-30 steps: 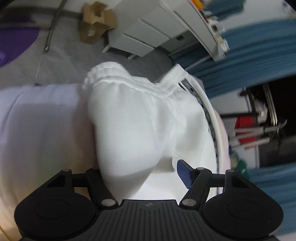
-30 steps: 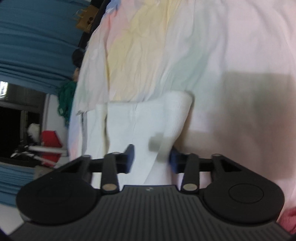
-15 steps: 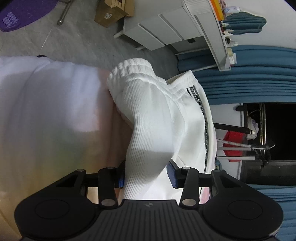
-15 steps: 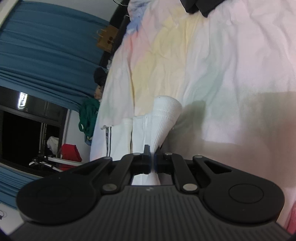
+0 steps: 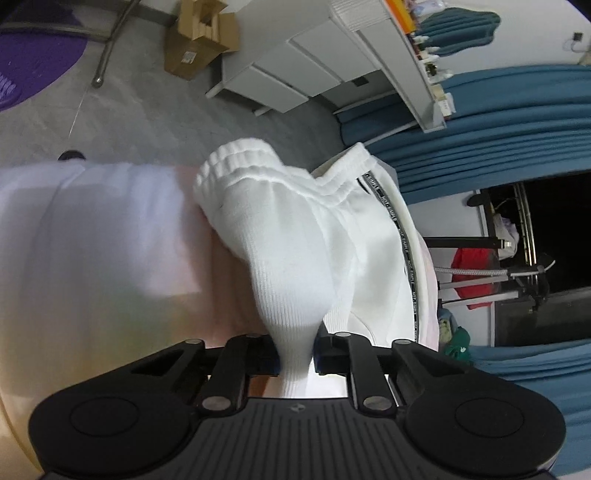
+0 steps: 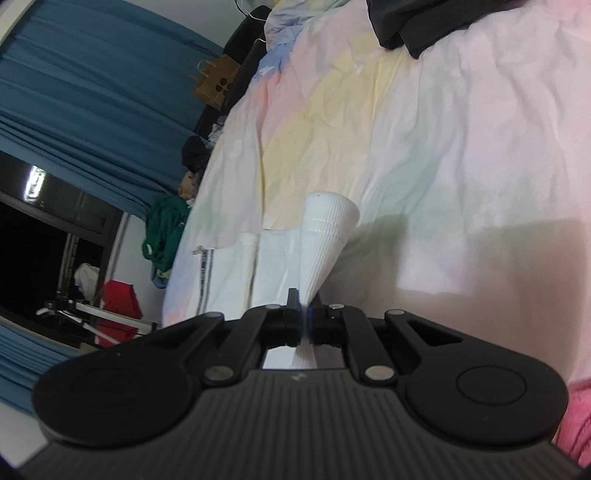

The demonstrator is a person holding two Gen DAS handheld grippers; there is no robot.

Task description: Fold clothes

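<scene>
- On the bed (image 6: 461, 155), pastel sheet under everything: white pants (image 5: 314, 236), lying along the near edge and lifted at both ends.
- Left tool (image 5: 295, 360): narrowed onto a bunched fold of ribbed white cloth, fingers (image 5: 267, 360) pressed against either side of it.
- Right tool (image 6: 303, 325): almost fully closed, pinching the ribbed cuff (image 6: 327, 232), which flares out ahead of the tips.
- Left view only: elastic waistband (image 5: 255, 166) gathered at the far end, black lettered side stripe (image 5: 404, 254) running down the leg, grey floor (image 5: 122, 122), cardboard box (image 5: 197, 40), white drawer unit (image 5: 295, 70), purple mat (image 5: 29, 62).
- Right view only: broad wrinkled spread of the sheet, dark garment (image 6: 417, 26) at the far end, green clothing (image 6: 166, 229) beside the bed, brown box (image 6: 218, 81), pink cloth (image 6: 576, 421) at the right edge.
- Both views: blue curtains (image 5: 498, 114), red item (image 5: 476, 275) by the dark window.
</scene>
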